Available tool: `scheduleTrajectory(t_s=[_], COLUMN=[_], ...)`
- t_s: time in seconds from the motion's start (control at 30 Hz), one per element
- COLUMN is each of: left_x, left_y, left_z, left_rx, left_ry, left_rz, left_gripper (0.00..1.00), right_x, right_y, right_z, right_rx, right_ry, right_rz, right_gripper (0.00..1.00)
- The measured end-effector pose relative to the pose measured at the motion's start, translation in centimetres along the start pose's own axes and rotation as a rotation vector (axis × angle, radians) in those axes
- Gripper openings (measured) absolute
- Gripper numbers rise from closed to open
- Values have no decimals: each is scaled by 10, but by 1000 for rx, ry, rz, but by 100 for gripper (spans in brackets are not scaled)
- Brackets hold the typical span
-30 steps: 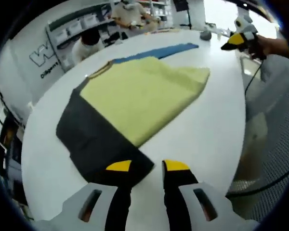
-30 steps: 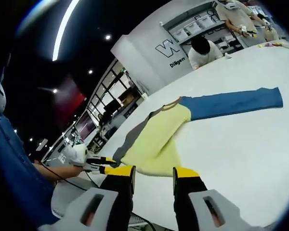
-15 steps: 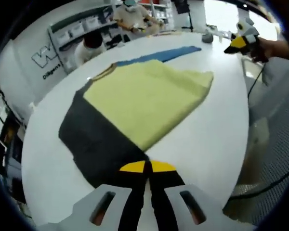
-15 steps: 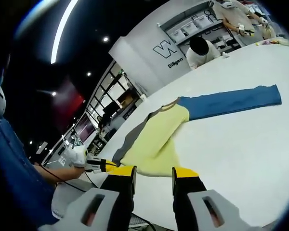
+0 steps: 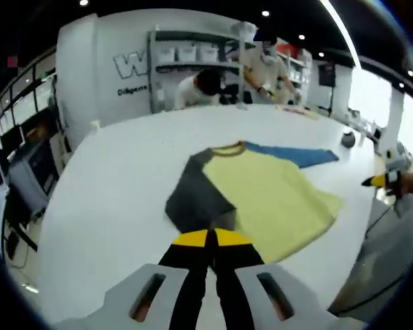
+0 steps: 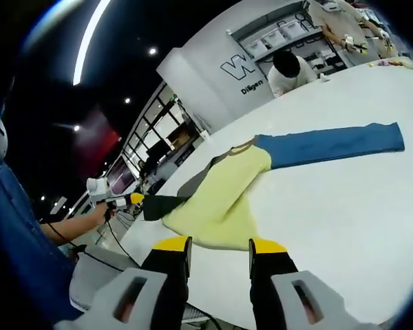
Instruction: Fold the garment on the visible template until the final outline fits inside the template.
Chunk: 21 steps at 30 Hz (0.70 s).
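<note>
The garment lies on the white table [image 5: 110,179]. It has a pale yellow body [image 5: 268,196], a dark grey sleeve [image 5: 193,199] and a blue sleeve [image 5: 296,155]. My left gripper [image 5: 211,238] is shut on the end of the grey sleeve and holds it raised off the table. In the right gripper view the same gripper [image 6: 134,199] holds the grey sleeve [image 6: 162,204] in the air, left of the yellow body [image 6: 220,199]. The blue sleeve [image 6: 330,146] stretches flat to the right. My right gripper [image 6: 219,245] hangs open above the table's near edge, with nothing between its fingers.
People stand at shelves [image 5: 193,51] behind the far side of the table, one of them bent over [image 5: 199,86]. A small dark object [image 5: 348,139] sits near the table's right rim. A cable [image 6: 120,244] trails from the left gripper's hand.
My left gripper, open beside the grey sleeve's end a second ago, has shut on it and lifted it off the table. The right gripper has stayed open and almost still.
</note>
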<state>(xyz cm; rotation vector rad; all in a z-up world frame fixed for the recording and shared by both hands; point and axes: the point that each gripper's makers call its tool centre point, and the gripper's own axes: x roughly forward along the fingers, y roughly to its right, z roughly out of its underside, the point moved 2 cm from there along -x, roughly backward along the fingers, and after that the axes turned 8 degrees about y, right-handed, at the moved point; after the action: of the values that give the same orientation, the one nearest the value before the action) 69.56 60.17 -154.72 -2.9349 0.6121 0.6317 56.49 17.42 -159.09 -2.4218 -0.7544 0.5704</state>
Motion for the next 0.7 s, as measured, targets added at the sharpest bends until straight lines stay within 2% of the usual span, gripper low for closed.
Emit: scheduleTrajectory(t_s=[0.1, 0.17, 0.23, 0.33, 0.37, 0.4, 0.5, 0.6, 0.7], left_x=[-3, -2, -1, -2, -3, -1, -3, -3, -3], left_y=[-19, -25, -48, -66, -68, -85, -99, -141, -160], left_z=[-14, -18, -30, -37, -38, -39, -42, -42, -42], left_rx=[-4, -12, -7, 5, 2, -18, -44, -104, -123], left_ry=[20, 29, 40, 37, 39, 39, 45, 58, 60], left_rz=[-30, -38, -67, -90, -93, -108, -132, -186, -214], left_gripper=[0, 0, 0, 0, 0, 0, 0, 0, 0], right_x=[1, 1, 1, 0, 0, 0, 0, 0, 2], right_y=[-1, -1, -4, -6, -6, -8, -10, -14, -16], right_z=[0, 1, 1, 3, 3, 4, 5, 8, 11], right_rx=[0, 0, -1, -3, -3, 0, 2, 5, 7], right_ry=[-1, -3, -9, -17, -17, -20, -20, -23, -30], right_rz=[-2, -2, -3, -2, -1, 2, 7, 21, 30], right_gripper=[29, 29, 29, 29, 29, 29, 29, 29, 29])
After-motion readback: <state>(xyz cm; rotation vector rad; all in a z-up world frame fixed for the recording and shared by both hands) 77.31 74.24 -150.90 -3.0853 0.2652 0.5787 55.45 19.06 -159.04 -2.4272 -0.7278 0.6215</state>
